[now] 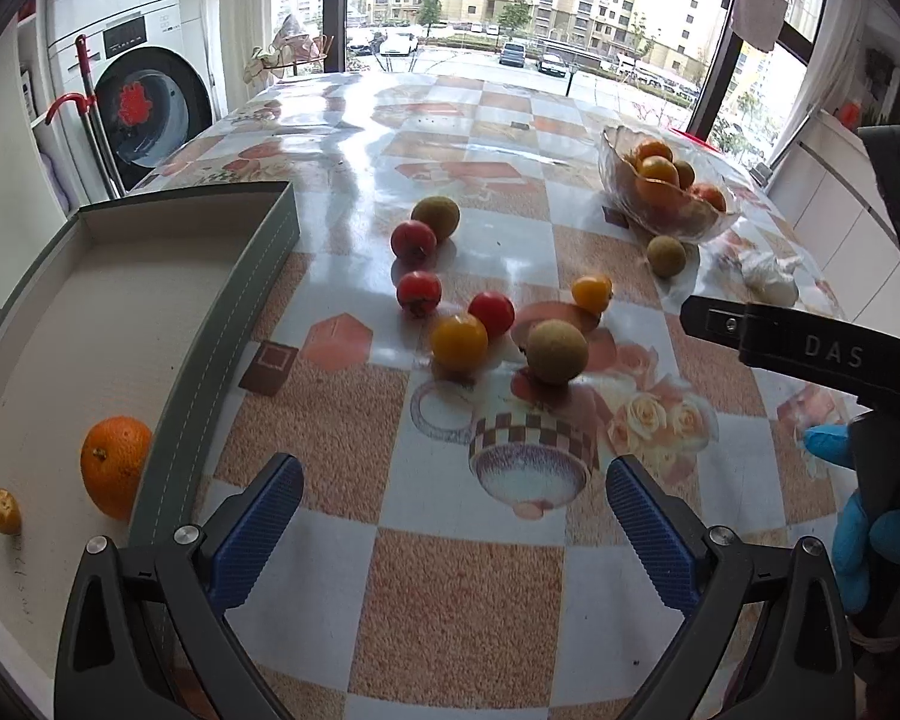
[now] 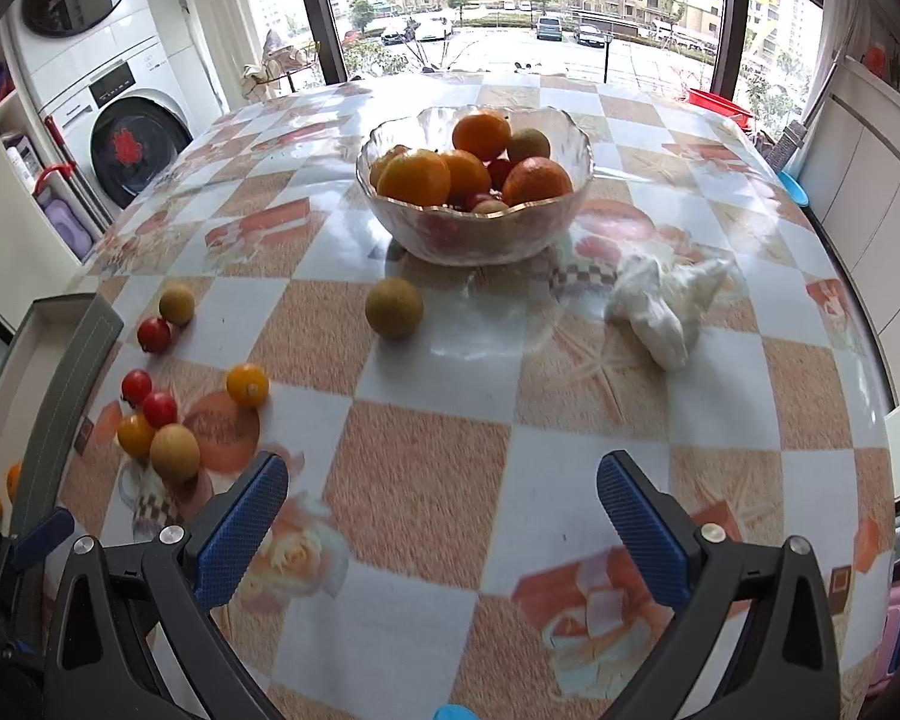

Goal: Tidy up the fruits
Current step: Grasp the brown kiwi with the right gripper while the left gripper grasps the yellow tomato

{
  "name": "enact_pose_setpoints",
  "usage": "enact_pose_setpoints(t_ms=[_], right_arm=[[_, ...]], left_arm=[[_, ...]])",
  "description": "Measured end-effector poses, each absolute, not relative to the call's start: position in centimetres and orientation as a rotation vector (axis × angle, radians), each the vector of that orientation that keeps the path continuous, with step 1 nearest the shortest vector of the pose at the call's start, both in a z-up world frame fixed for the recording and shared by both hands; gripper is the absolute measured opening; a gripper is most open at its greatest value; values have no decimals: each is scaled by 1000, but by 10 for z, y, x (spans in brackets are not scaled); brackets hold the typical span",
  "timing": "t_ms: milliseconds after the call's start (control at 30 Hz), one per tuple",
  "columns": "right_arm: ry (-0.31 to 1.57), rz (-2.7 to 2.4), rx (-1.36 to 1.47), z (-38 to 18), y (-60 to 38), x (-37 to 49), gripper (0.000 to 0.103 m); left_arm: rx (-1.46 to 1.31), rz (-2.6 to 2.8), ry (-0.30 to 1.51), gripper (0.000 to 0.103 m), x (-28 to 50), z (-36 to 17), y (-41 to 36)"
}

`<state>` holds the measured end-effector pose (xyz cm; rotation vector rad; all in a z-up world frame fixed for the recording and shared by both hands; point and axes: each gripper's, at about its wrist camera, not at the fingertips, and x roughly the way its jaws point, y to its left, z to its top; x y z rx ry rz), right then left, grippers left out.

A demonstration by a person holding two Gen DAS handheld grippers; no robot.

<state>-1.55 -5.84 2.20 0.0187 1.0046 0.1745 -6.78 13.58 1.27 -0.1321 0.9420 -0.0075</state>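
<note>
Several small fruits lie loose on the patterned table: red ones (image 1: 415,293), yellow ones (image 1: 459,341) and brown-green ones (image 1: 557,351). A grey tray (image 1: 234,306) at the left holds a big orange (image 1: 115,465) and a small orange fruit (image 1: 3,510). The glass bowl (image 2: 474,240) at mid-table is full of oranges (image 2: 415,177) and other fruit, with one brown-green fruit (image 2: 394,308) in front of it. My left gripper (image 1: 455,516) is open above bare table, beside the tray. My right gripper (image 2: 442,516) is open too, short of the bowl, nothing between its fingers.
A crumpled white bag (image 2: 666,306) lies right of the bowl. A washing machine (image 1: 144,102) stands at the back left and white cabinets (image 2: 870,216) at the right. A gloved hand (image 1: 858,534) holds the other gripper at the right of the left wrist view.
</note>
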Motion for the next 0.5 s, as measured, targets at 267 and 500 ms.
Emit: enact_pose_setpoints(t_ms=[267,500], right_arm=[[1010,165,3,12,-27,30,81],[971,218,-6,15,-31,23,28]], left_arm=[[-135,14,979,89,-36,9,140],[-83,39,971,76,-26,7,134]])
